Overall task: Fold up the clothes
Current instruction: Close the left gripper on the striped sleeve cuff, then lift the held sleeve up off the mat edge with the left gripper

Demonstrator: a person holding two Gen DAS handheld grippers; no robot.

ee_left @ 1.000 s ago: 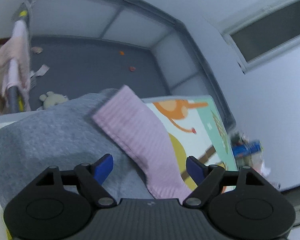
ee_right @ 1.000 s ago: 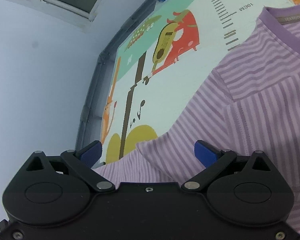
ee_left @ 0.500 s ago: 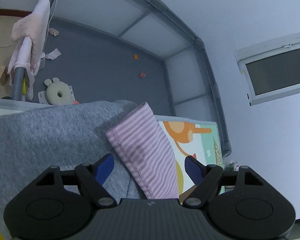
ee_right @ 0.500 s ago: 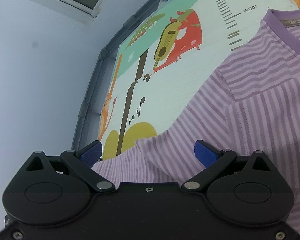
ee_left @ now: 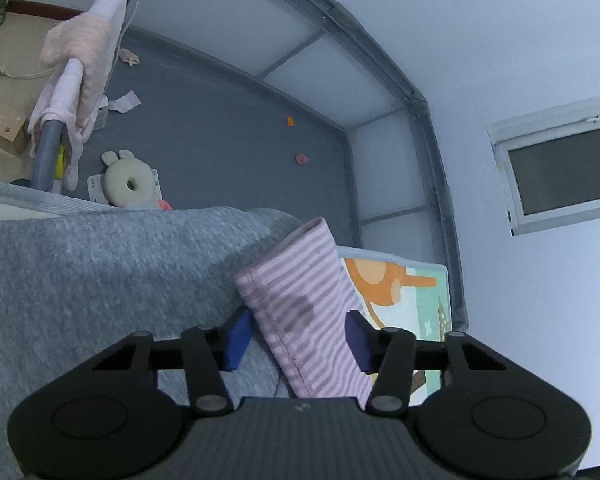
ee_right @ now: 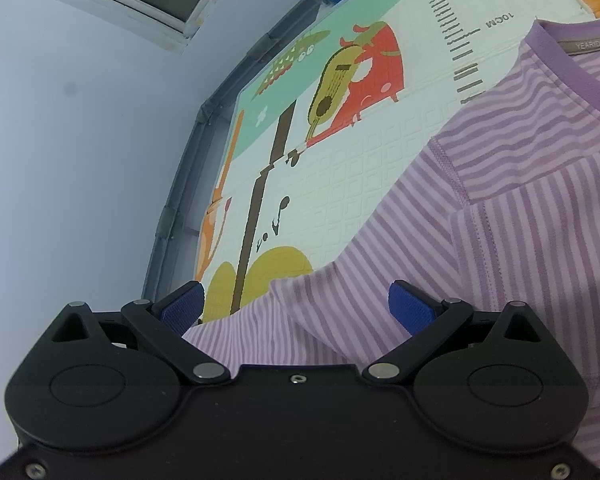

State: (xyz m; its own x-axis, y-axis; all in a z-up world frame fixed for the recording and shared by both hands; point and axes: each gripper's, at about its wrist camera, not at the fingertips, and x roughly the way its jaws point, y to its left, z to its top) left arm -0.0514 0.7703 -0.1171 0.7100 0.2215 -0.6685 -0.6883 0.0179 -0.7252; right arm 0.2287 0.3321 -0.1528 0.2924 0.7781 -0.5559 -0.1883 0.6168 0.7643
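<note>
Playmat [ee_right: 340, 168] and grey playpen floor [ee_left: 220, 140] are lying around the left gripper [ee_left: 298, 338], whose fingers, just closing, are bracketing the striped sleeve [ee_left: 300, 288] at twelve o'clock without pinching yet; it could slip. Right gripper [ee_right: 296, 308] is gaping over the striped shirt [ee_right: 520, 220]. Neck label [ee_right: 590, 45] reading "YEARIDOL"; mat ruler "10CM".

Sleeve [ee_left: 300, 304] lies over grey cloth [ee_left: 100, 280]; shirt [ee_right: 480, 220] on mat [ee_right: 340, 168].

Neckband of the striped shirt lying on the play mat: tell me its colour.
Solid purple neckband, plainer than the lilac-striped shirt; right wrist view shows it best.
</note>
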